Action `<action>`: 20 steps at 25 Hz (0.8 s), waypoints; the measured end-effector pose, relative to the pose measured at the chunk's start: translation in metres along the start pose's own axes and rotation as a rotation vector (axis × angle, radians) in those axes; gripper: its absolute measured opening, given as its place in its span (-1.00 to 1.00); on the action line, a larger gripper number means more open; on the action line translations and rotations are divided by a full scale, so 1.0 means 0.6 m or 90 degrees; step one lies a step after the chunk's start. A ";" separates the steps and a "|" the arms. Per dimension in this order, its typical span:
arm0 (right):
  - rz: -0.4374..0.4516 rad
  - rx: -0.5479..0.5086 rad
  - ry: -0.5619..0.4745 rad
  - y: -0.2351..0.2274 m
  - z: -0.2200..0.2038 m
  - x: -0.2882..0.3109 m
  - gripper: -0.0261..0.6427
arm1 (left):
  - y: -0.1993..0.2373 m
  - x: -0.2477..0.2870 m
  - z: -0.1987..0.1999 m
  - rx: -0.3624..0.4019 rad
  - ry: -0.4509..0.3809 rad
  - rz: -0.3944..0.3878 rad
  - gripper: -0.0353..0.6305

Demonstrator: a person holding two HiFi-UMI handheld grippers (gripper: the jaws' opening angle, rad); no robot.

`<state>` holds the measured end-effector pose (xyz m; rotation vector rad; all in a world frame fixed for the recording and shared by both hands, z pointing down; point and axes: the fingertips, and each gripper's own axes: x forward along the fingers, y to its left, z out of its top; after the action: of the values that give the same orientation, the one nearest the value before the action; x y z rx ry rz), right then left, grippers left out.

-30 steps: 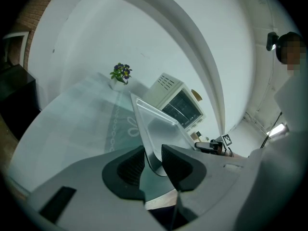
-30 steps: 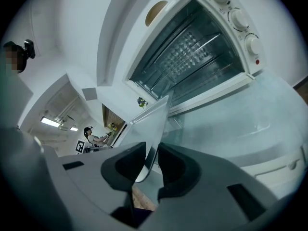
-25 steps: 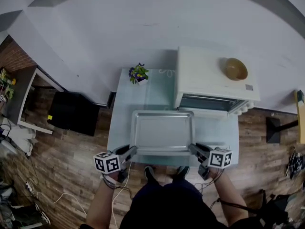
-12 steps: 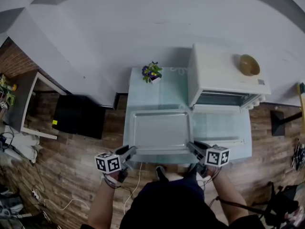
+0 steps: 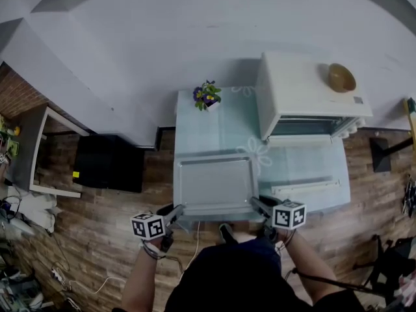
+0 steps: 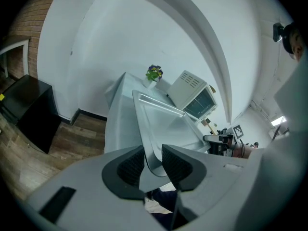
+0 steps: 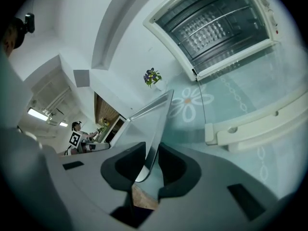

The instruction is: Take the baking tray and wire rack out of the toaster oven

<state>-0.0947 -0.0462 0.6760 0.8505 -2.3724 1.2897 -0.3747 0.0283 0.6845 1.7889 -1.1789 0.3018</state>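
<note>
The silver baking tray (image 5: 214, 186) is out of the oven, low over the left half of the glass table (image 5: 195, 132); whether it rests on the table I cannot tell. My left gripper (image 5: 177, 211) is shut on the tray's near left corner, and its rim (image 6: 163, 124) runs between the pads. My right gripper (image 5: 255, 203) is shut on the near right corner, gripping the rim (image 7: 156, 124). The white toaster oven (image 5: 305, 93) stands at the back right with its door down. The wire rack (image 7: 211, 32) sits inside it.
The oven's open glass door, with its white handle (image 5: 305, 188), lies flat just right of the tray. A small potted plant (image 5: 207, 96) stands at the table's back left. A wooden bowl (image 5: 341, 77) sits on the oven. A black cabinet (image 5: 107, 161) is on the floor at left.
Both grippers have carried the tray left and toward me, away from the oven mouth and lower toward the table. Their grip on it is unchanged.
</note>
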 end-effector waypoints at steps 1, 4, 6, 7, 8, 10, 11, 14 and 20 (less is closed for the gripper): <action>-0.005 -0.001 0.002 -0.003 -0.006 0.002 -0.66 | 0.002 0.002 -0.005 0.000 0.004 0.001 -0.56; -0.018 0.005 0.009 -0.010 -0.024 0.005 -0.65 | 0.011 0.010 -0.021 0.000 0.016 0.008 -0.56; -0.026 0.009 0.014 -0.016 -0.036 0.008 -0.65 | 0.015 0.014 -0.030 -0.003 0.023 0.011 -0.56; -0.029 0.008 0.017 -0.021 -0.041 0.011 -0.65 | 0.017 0.017 -0.034 -0.005 0.026 0.014 -0.56; -0.034 0.008 0.019 -0.025 -0.046 0.013 -0.65 | 0.021 0.019 -0.039 -0.006 0.029 0.018 -0.56; -0.043 0.011 0.024 -0.033 -0.055 0.017 -0.64 | 0.028 0.023 -0.048 -0.008 0.036 0.029 -0.56; -0.045 0.012 0.026 -0.035 -0.058 0.017 -0.64 | 0.031 0.025 -0.052 -0.008 0.039 0.035 -0.56; -0.052 0.011 0.025 -0.036 -0.060 0.019 -0.64 | 0.037 0.025 -0.056 -0.009 0.042 0.055 -0.56; -0.090 -0.015 0.048 -0.040 -0.070 0.024 -0.52 | 0.027 0.029 -0.049 -0.026 0.030 0.079 -0.46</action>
<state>-0.0911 -0.0261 0.7225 0.9289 -2.2217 1.2145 -0.3715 0.0402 0.7201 1.6682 -1.2569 0.3871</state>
